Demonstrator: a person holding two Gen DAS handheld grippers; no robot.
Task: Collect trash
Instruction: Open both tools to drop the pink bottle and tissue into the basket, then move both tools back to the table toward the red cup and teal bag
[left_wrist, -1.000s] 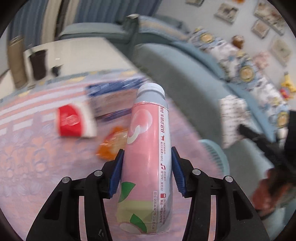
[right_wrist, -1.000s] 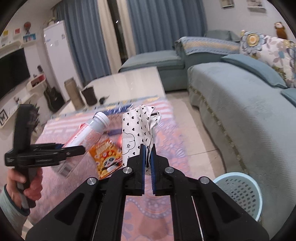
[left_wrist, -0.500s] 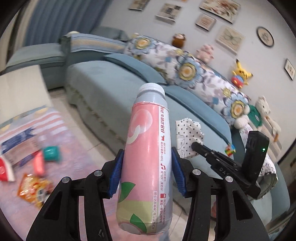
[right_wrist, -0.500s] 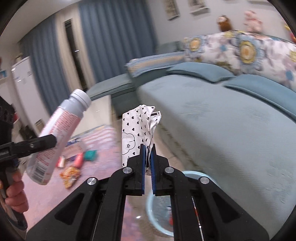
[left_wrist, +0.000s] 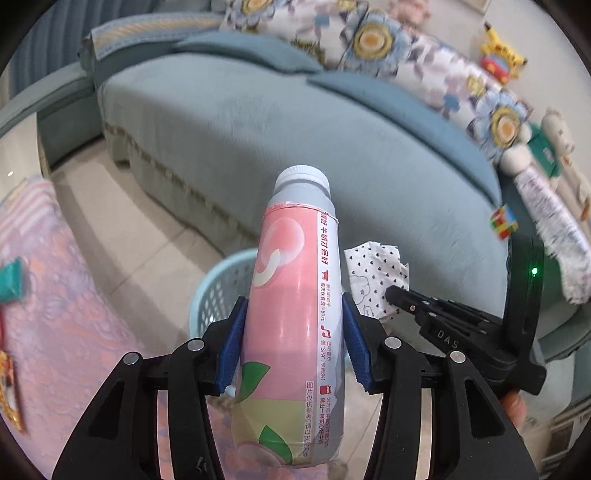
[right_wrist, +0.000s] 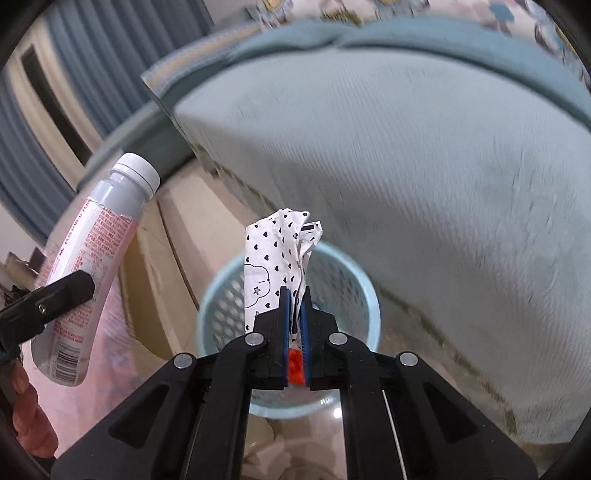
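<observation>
Both tongs loaded above the trash basket.
Left gripper (left_wrist: 293, 349) clamps the pink bottle (left_wrist: 295, 314); right gripper (right_wrist: 294, 334) is closed on the heart-print wrapper (right_wrist: 275, 266). The bottle hides most of the blue basket (left_wrist: 216, 291) in the left view; the right view shows its rim (right_wrist: 373, 314) and a blurred red scrap inside.

This is a home living room: a long blue-grey sofa (left_wrist: 295, 122) with flowered cushions (left_wrist: 373, 40), soft toys (left_wrist: 498, 59) along its back, blue curtains (right_wrist: 92, 66), and what seems a pink carpet (left_wrist: 55, 295), though blurred.
</observation>
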